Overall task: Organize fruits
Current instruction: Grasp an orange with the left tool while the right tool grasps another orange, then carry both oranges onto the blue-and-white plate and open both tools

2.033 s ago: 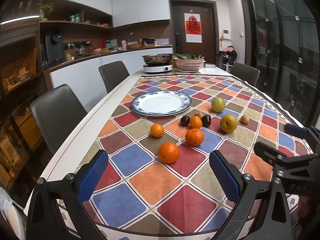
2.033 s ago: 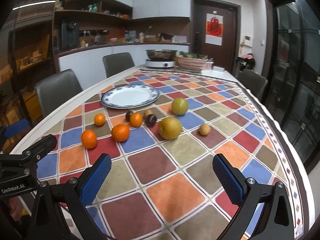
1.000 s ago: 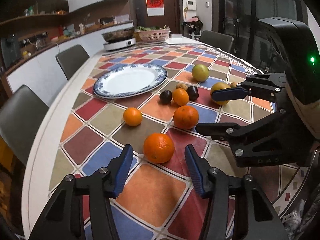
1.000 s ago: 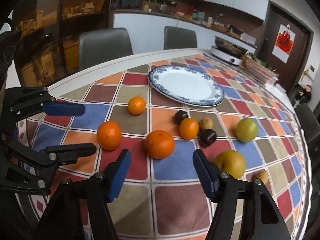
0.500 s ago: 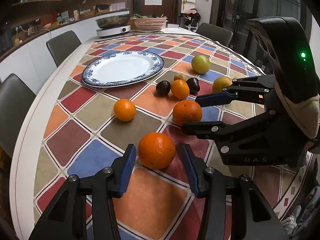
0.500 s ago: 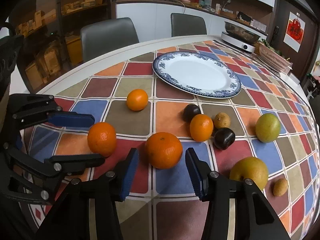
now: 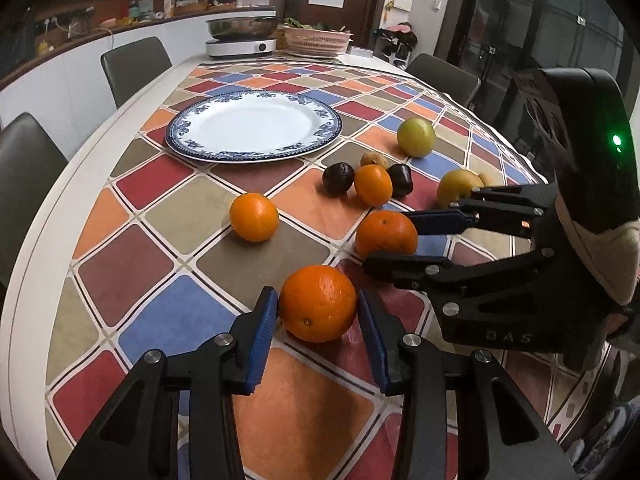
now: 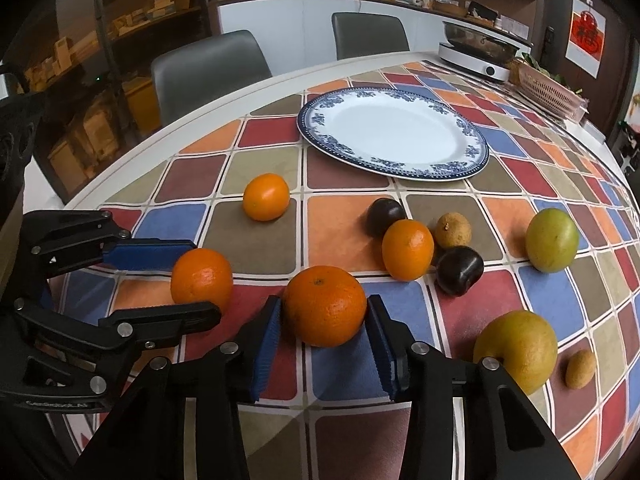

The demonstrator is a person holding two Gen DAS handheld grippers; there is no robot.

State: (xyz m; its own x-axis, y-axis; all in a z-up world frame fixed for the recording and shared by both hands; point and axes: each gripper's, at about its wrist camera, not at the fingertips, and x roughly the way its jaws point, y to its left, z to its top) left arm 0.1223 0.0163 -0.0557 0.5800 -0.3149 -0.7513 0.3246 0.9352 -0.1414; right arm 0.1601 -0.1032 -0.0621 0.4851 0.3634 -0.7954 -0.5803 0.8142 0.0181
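Note:
My left gripper (image 7: 318,314) has its blue pads against both sides of the nearest orange (image 7: 317,303), which rests on the cloth. My right gripper (image 8: 324,320) has its pads on a second orange (image 8: 325,306), which also rests on the table; this orange and gripper show in the left wrist view (image 7: 386,236). The left gripper's orange shows in the right wrist view (image 8: 201,278). An empty blue-rimmed white plate (image 7: 256,126) lies farther back. More fruit lies between: a small orange (image 7: 254,217), a tangerine (image 7: 373,185), two dark plums (image 7: 338,178), a green apple (image 7: 416,137) and a yellow pear (image 8: 516,350).
The table has a checkered cloth (image 7: 168,216) and a rounded white edge (image 7: 36,240) at the left. Grey chairs (image 7: 136,64) stand along that side. A hotpot cooker (image 7: 240,38) and a basket (image 7: 318,40) stand at the far end. A small brown fruit (image 8: 580,368) lies near the pear.
Both grippers have moved forward and closed in, each from around its orange onto its sides. The fruits have stayed in place on the cloth.

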